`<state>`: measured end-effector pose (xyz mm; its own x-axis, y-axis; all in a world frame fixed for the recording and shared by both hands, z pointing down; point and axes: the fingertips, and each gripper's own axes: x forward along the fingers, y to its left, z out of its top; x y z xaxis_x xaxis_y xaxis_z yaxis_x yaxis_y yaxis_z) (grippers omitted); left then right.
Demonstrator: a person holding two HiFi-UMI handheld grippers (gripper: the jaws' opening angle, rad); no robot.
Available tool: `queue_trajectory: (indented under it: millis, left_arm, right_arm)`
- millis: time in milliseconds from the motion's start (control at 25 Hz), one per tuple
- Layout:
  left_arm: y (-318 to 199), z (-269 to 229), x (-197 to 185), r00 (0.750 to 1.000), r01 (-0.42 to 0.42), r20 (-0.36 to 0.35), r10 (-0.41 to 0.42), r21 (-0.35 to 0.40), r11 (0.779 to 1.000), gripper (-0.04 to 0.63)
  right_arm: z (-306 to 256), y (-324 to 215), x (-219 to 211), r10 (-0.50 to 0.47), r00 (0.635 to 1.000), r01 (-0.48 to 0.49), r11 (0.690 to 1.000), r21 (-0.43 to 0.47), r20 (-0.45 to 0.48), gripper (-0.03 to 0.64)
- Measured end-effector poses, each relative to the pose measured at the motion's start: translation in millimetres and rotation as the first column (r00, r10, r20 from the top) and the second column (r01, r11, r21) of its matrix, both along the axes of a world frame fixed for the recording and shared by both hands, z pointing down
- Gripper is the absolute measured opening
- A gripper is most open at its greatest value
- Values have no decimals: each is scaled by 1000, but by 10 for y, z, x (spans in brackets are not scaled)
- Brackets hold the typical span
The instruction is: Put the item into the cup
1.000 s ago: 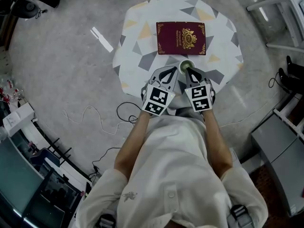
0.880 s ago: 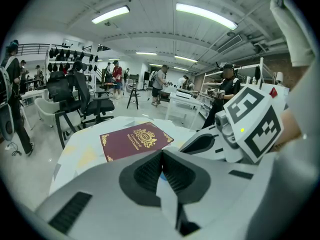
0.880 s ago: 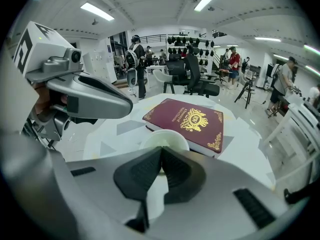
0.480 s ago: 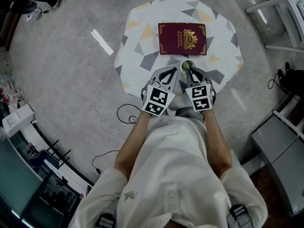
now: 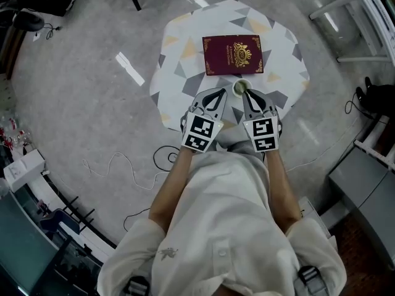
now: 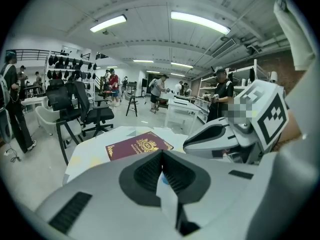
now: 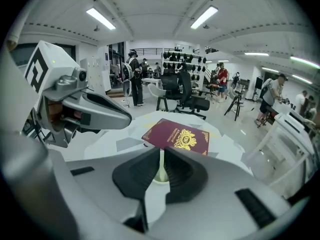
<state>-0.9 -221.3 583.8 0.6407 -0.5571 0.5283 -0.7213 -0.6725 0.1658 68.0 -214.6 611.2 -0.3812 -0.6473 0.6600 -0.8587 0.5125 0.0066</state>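
Observation:
A small pale cup [image 5: 241, 87] stands on the patterned round table [image 5: 185, 73], just in front of a burgundy passport-like booklet [image 5: 232, 54]. My right gripper [image 5: 245, 92] is at the cup. In the right gripper view its pads [image 7: 176, 170] are shut on the cup's thin wall [image 7: 161, 170], with the booklet [image 7: 177, 136] beyond. My left gripper [image 5: 221, 93] hovers just left of the cup. In the left gripper view its jaws [image 6: 161, 159] are shut. A tiny bluish speck shows at the seam; I cannot tell what it is. The cup's inside is hidden.
The table's near edge lies under both grippers. Cables [image 5: 123, 159] trail on the grey floor at the left. Black office chairs [image 6: 80, 111] and standing people are beyond the table. White furniture [image 5: 364, 5] stands at the right.
The head camera shifted a little, so table and booklet sit slightly differently in the picture. Both grippers stay by the cup, jaws as before.

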Motion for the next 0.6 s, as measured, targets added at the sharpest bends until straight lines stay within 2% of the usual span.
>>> queue_trajectory:
  millis: [240,440,600]
  left_arm:
    - [-138,-405,-36,999,-8,-45,13,90,996,14]
    - [-196,-863,-47,994,-20,-103,39,183,983,14]
    - [-155,-1090,-74,990,-33,-126,63,226,973,14]
  right_arm:
    - [-581,-80,16,55,997,-61,989,137,48,32]
    - [-1200,-105,61,101,988,-131,951,280,119,21]
    - [-1538,-14,75,129,982,-169,924,344,134,17]
